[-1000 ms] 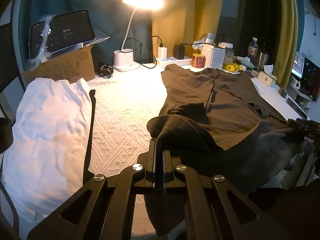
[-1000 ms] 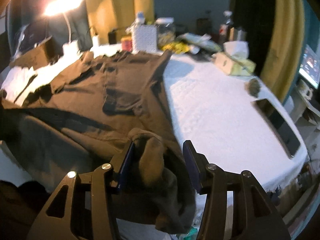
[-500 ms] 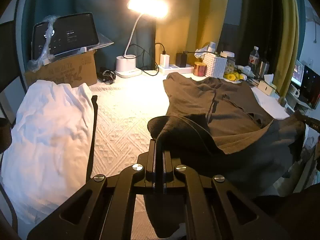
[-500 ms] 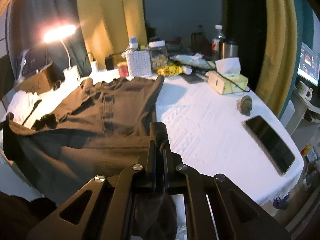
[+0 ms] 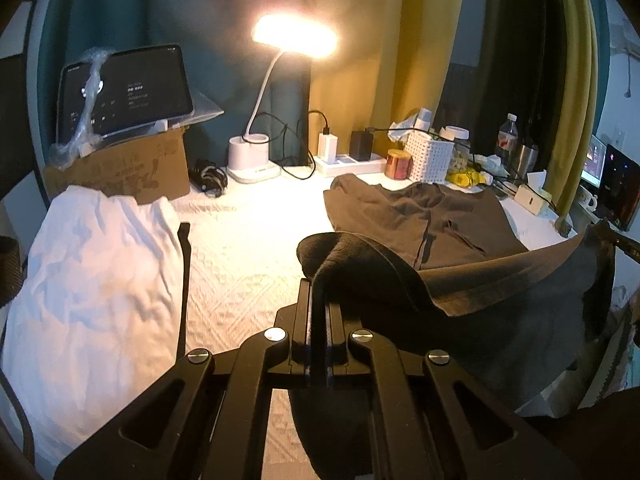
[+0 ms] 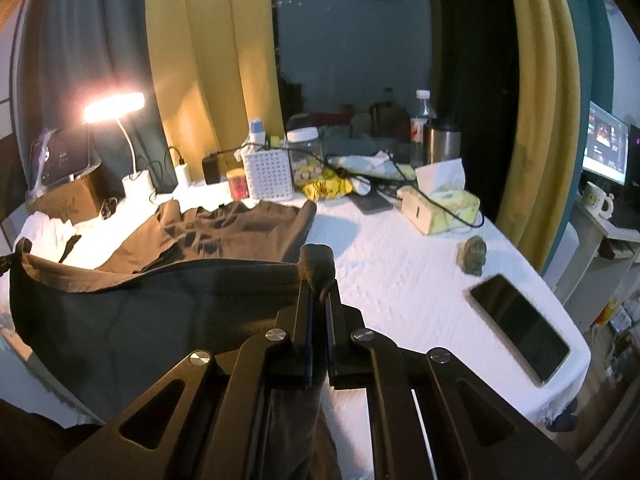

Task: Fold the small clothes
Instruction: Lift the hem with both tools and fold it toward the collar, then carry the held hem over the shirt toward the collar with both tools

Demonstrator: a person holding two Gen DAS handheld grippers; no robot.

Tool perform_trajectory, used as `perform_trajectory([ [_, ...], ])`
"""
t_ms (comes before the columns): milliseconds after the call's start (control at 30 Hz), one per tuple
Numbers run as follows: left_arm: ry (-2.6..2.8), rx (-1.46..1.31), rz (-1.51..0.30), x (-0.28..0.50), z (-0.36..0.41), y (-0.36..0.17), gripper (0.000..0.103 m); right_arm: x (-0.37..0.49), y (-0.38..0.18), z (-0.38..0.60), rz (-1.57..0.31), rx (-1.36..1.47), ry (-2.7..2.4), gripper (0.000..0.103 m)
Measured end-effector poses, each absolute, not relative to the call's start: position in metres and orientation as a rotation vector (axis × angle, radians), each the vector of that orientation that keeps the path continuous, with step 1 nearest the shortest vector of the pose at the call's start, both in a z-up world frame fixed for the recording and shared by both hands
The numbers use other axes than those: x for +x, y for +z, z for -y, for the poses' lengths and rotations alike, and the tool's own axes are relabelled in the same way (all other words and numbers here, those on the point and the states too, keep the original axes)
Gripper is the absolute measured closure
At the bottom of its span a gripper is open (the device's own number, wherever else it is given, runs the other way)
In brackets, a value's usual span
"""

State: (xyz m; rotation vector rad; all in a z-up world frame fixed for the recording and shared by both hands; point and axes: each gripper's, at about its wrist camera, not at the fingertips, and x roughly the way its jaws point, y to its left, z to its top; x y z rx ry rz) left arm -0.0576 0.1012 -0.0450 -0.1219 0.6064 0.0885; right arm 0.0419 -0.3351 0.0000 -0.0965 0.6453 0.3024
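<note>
At nine o'clock in the left wrist view a crumpled white cloth garment (image 5: 92, 280) lies on the white textured table (image 5: 240, 248). Behind it, at ten o'clock, a dark tablet (image 5: 124, 92) leans on a brown cardboard box (image 5: 132, 168). At twelve o'clock a white gooseneck desk lamp (image 5: 256, 152) glows. At centre the left tool (image 5: 319, 292) is clenched on a bunched edge of the dark brown cloth garment (image 5: 420, 216). The garment's far part lies flat on the table toward one o'clock, while its near edge hangs lifted off the table, stretching to three o'clock, where it meets what seems to be the other tool, though that edge of the view is too dark to be sure.

In the right wrist view the same brown garment (image 6: 224, 224) spreads from nine o'clock to the centre, its lifted edge drawn taut. The right tool (image 6: 319, 292) is clenched on a rolled bit of that edge. At three o'clock a black smartphone (image 6: 520, 324) lies flat on the table (image 6: 400, 272), with a small grey-green lump (image 6: 474, 252) just beyond it and a pale yellow tissue box (image 6: 444, 208) toward one o'clock.
</note>
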Motion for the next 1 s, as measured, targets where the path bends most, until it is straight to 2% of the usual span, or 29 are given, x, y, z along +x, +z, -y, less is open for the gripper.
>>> perform_trajectory([
  [700,0.118,-0.103,-0.528,-0.006,-0.106,-0.017,0.100,0.100,0.025,0.340,-0.550,-0.074,0.297,0.097],
  [1000,0.118,-0.105,-0.550,0.027,-0.114,-0.024,0.100,0.138,0.027,0.347,-0.530,-0.067,0.264,0.103],
])
